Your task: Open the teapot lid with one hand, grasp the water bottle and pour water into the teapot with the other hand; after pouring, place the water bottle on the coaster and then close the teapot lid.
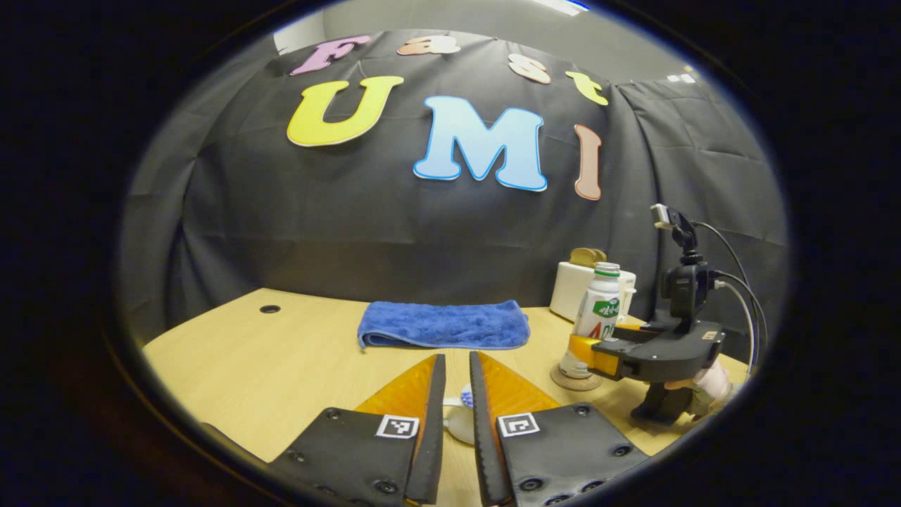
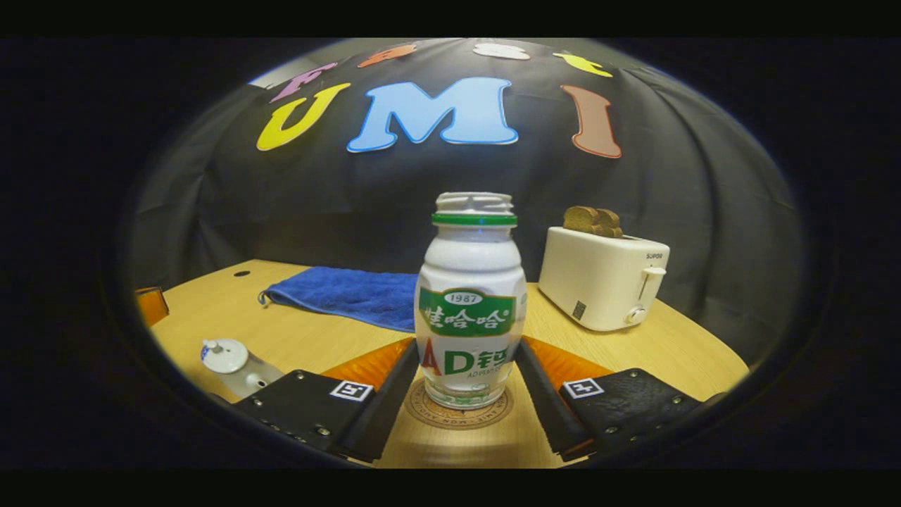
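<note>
Right now, in the right gripper view, the water bottle (image 2: 470, 303) is standing upright at the centre of the frame on the round coaster (image 2: 459, 412), whose edge is showing just under its base. The right gripper (image 2: 466, 384) is sitting around the bottle's lower part, its 2 fingers flanking the body; whether they are pressing on it or just beside it I cannot tell. At the lower left of that frame the teapot (image 2: 236, 365) is resting on the wooden table (image 2: 676, 352), lid on. A blue towel (image 2: 352, 296) is lying left of centre, and a white toaster (image 2: 605, 282) with bread is standing at right.

In the left gripper view, the left gripper (image 1: 457, 394) is hovering at the bottom centre, its jaws nearly closed with a narrow gap, the teapot's lid knob (image 1: 461, 412) showing between them; grip uncertain.
</note>
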Demonstrator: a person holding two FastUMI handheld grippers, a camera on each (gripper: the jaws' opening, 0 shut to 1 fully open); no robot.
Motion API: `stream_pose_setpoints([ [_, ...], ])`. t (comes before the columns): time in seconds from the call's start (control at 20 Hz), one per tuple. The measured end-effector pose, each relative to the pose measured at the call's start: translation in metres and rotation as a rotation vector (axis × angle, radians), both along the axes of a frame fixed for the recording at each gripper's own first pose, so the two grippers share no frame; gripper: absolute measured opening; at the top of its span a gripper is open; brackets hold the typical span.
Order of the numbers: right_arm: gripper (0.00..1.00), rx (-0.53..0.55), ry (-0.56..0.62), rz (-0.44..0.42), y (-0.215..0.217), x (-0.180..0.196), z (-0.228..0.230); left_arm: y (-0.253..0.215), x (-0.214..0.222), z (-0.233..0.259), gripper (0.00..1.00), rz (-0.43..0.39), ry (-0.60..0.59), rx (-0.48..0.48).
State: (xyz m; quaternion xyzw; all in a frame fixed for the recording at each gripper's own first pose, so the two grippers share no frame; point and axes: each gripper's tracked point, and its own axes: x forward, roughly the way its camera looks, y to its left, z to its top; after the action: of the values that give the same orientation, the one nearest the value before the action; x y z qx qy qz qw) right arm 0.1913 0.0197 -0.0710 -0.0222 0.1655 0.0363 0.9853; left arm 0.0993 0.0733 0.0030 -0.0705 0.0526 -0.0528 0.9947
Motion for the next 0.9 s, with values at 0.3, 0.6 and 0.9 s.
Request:
stream_pose_setpoints([
  [0.3, 0.99, 0.07, -0.026, 0.009, 0.001, -0.01, 0.011, -0.003, -0.004, 0.007, 0.35, 0.001, -0.016, 0.008],
  [0.6, 0.99, 0.079, -0.083, 0.018, -0.004, -0.05, 0.034, -0.014, -0.022, 0.03, 0.27, 0.018, -0.054, 0.015],
  [0.9, 0.98, 0.083, -0.155, 0.018, -0.035, -0.113, 0.072, -0.076, -0.056, 0.062, 0.27, -0.022, -0.091, 0.002],
])
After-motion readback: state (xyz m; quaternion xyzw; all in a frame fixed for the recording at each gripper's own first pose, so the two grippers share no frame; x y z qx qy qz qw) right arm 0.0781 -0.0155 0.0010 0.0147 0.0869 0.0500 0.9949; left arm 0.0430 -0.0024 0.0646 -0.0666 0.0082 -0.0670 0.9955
